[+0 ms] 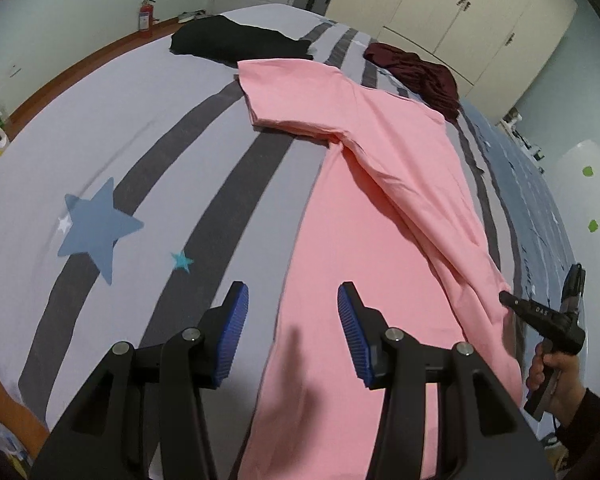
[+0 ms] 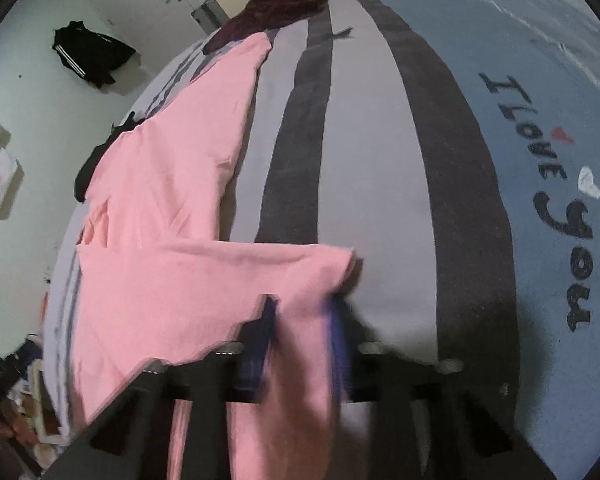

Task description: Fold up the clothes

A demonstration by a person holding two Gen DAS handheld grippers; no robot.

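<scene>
on the bed: a pink shirt (image 1: 380,240) lies lengthwise on the striped bedspread (image 1: 140,140), one side already laid over toward the middle, a short sleeve spread at the far end.
task thing, location: the pink shirt runs from the near edge of the bed to the far middle; a black garment (image 1: 236,42) touches its far sleeve, a dark red garment (image 1: 416,72) lies just beyond its far corner.
left gripper (image 1: 292,332): jaws partly apart, nothing between the pads; it hangs above the shirt's left edge near the hem.
right gripper (image 2: 300,340): jaws closed on a fold of the pink shirt at its right hem corner; in the left wrist view the closed tip meets the cloth edge, held by a hand (image 1: 548,376).
step, judged: second lengthwise fold; right side gripped, left side not gripped.
risk 1: lifting with one corner only would drag the shirt askew and open the fold already made.
risk 2: the right pinch looks thin and blurred; the cloth may slip out under tension.
risk 3: the left jaws may catch the bedspread with the shirt if lowered too deep.
risk 4: a far pull may disturb the black garment.
</scene>
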